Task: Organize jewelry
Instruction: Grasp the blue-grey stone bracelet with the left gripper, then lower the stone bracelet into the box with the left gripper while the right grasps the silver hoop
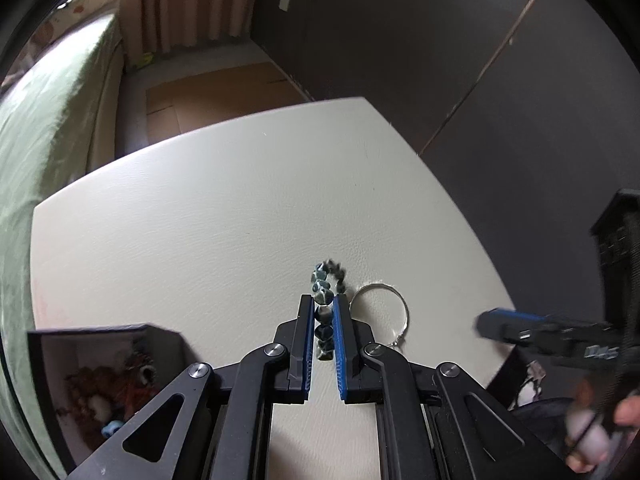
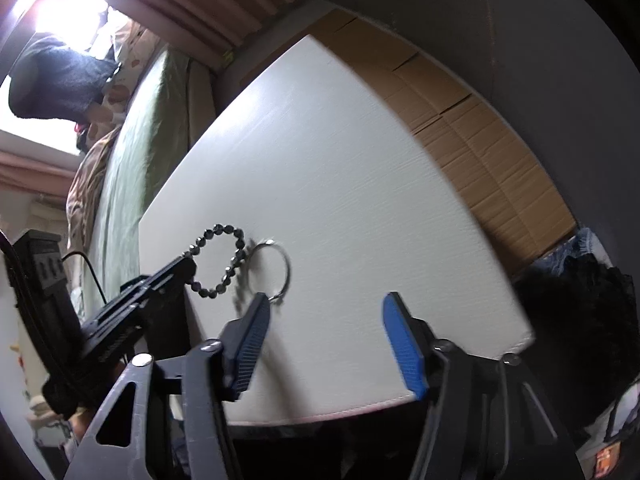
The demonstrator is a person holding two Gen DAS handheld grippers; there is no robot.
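Observation:
My left gripper (image 1: pixel 324 304) is shut on a dark blue-green beaded bracelet (image 1: pixel 325 280), which hangs as a loop above the white table in the right wrist view (image 2: pixel 218 258). A thin silver ring bracelet (image 1: pixel 386 312) lies on the table just right of the beads; it also shows in the right wrist view (image 2: pixel 272 270). My right gripper (image 2: pixel 324 316) is open and empty, low over the table's near edge, its left finger close to the silver ring. In the left wrist view it shows blurred at the right (image 1: pixel 496 324).
A dark open box (image 1: pixel 92 376) holding reddish and blue beaded pieces stands at the table's left front. The white table (image 2: pixel 340 160) is bordered by a green bed (image 2: pixel 132 160) and cardboard boxes (image 2: pixel 480 140). A dark cabinet wall is behind.

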